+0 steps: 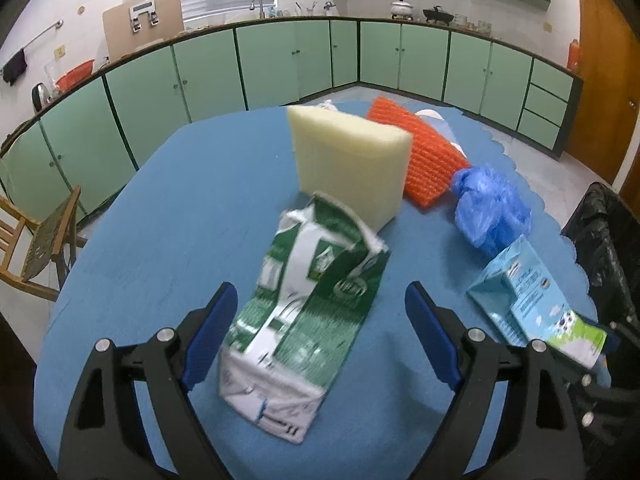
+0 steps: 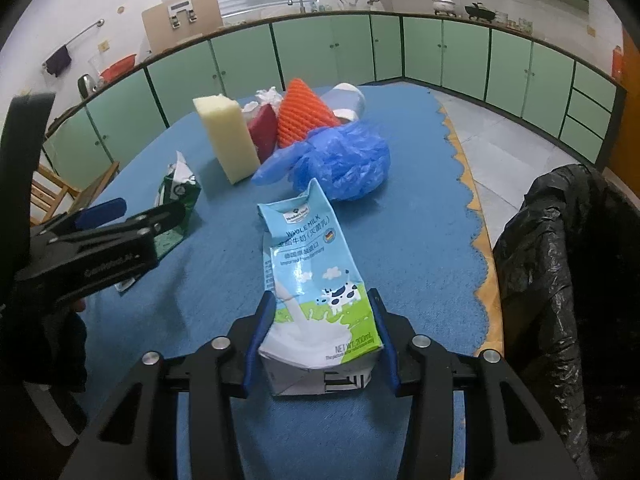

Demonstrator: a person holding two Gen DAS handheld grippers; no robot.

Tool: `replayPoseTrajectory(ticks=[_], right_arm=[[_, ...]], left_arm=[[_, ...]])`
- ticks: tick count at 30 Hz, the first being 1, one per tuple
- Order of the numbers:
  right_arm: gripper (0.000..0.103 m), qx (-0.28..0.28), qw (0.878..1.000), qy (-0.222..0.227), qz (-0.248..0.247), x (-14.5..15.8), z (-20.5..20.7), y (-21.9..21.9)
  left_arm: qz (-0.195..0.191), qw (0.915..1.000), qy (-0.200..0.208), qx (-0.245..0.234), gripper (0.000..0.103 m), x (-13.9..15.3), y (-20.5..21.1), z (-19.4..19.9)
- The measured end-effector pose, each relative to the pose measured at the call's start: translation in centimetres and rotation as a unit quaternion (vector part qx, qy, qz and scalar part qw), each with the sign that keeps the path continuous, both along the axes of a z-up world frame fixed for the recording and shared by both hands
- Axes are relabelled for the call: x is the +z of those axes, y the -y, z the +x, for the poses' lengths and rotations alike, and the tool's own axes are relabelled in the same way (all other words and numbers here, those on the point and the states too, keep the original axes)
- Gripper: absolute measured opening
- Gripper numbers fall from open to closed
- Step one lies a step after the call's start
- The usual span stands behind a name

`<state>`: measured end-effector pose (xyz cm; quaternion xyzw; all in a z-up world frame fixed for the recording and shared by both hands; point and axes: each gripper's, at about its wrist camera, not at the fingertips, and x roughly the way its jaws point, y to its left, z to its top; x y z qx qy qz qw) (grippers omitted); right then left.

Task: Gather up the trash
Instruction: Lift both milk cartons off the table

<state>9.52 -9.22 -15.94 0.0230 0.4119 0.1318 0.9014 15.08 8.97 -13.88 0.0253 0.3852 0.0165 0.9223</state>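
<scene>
Up close, the right gripper [image 2: 322, 334] was clamped on the blue carton [image 2: 316, 284], its blue pads pressed against both sides of the carton's lower end. That carton, printed "WHOLE MILK" with a cow on it, lay lengthwise on the blue tablecloth [image 2: 420, 240], its opened top pointing away from the camera. The left gripper [image 1: 320, 334] stood with its jaws wide apart, one on either side of the crumpled green carton [image 1: 304, 320], and neither pad touched it. The green carton rested on the cloth between those jaws with its torn top raised toward the foam block; its outline was blurred.

From the right wrist view, the left gripper showed at the left edge with the green carton beside it. From the left wrist view, the blue carton lay off to the right, near the table's edge.

Just past the green carton, the pale yellow foam block [image 1: 352, 164] stood upright. An orange net sleeve [image 1: 430, 160] leaned beside it on the right, and a red item [image 2: 264, 132] sat between the two in the right wrist view. A bunched blue bag [image 2: 340, 164] lay just beyond the blue carton's top.

A bin lined with a black bag [image 2: 560, 264] stood off the table's right edge. Green cabinets [image 1: 208, 76] ran along the far wall.
</scene>
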Motion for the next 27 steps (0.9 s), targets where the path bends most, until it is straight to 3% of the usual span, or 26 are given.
replayPoseTrajectory(ticks=[12, 14, 19, 27], right_arm=[[0.046, 0.010, 1.000, 0.004, -0.006, -0.6, 0.3, -0.2], [0.046, 0.010, 1.000, 0.005, -0.003, -0.6, 0.2, -0.1], [0.045, 0.015, 1.000, 0.005, 0.015, -0.2, 0.1, 0.1], [0.045, 0.040, 0.998, 0.043, 0.017, 2.6, -1.2, -1.2]], left_arm=[[0.044, 0.9972, -0.025, 0.056, 0.083, -1.3, 0.7, 3.2], [0.033, 0.9973, -0.027, 0.059, 0.075, -1.3, 0.1, 3.2], [-0.005, 0.9983, -0.005, 0.058, 0.043, -0.5, -1.2, 2.4], [-0.046, 0.9967, 0.030, 0.059, 0.032, 1.2, -3.0, -0.1]])
